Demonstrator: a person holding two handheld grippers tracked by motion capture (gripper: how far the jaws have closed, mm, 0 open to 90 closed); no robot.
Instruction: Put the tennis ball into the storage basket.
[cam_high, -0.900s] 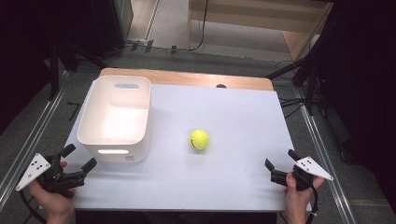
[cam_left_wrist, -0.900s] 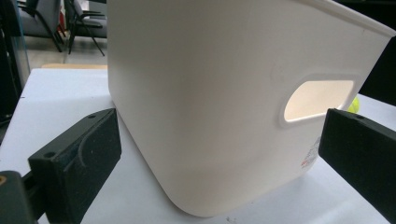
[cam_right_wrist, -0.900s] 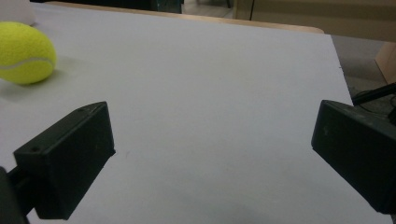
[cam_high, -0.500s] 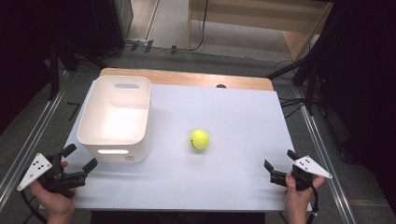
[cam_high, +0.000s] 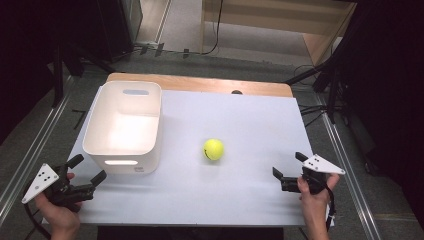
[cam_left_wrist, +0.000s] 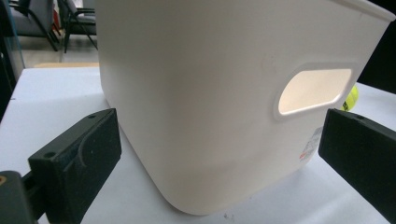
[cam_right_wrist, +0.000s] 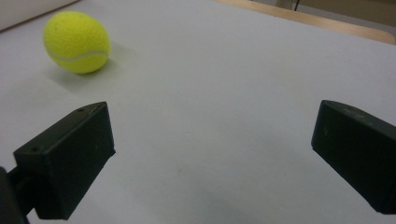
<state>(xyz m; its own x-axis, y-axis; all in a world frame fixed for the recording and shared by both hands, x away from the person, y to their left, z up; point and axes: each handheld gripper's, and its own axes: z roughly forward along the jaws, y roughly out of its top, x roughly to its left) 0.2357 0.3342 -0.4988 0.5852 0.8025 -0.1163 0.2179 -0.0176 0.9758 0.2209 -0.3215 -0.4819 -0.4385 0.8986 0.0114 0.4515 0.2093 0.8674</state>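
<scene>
Two grippers, both mine, rest at the tabletop's near edge. Left gripper (cam_high: 85, 176), near-left corner: jaws spread wide, empty, aimed at the white bin (cam_high: 125, 127), likely staged for steadying it. Right gripper (cam_high: 289, 172), near-right corner: jaws parted, nothing held, facing the tennis ball (cam_high: 213, 149), which I judge the likely pick. Ball: mid-tabletop, just right of the bin, apart from it; yellow-green felt, pale seam, dark mark. Bin: left side, reaching the far edge; empty, upright, cut-out handles.

Left hand-held gripper (cam_high: 86, 171) jaws spread, right hand-held gripper (cam_high: 288, 167) jaws spread
</scene>
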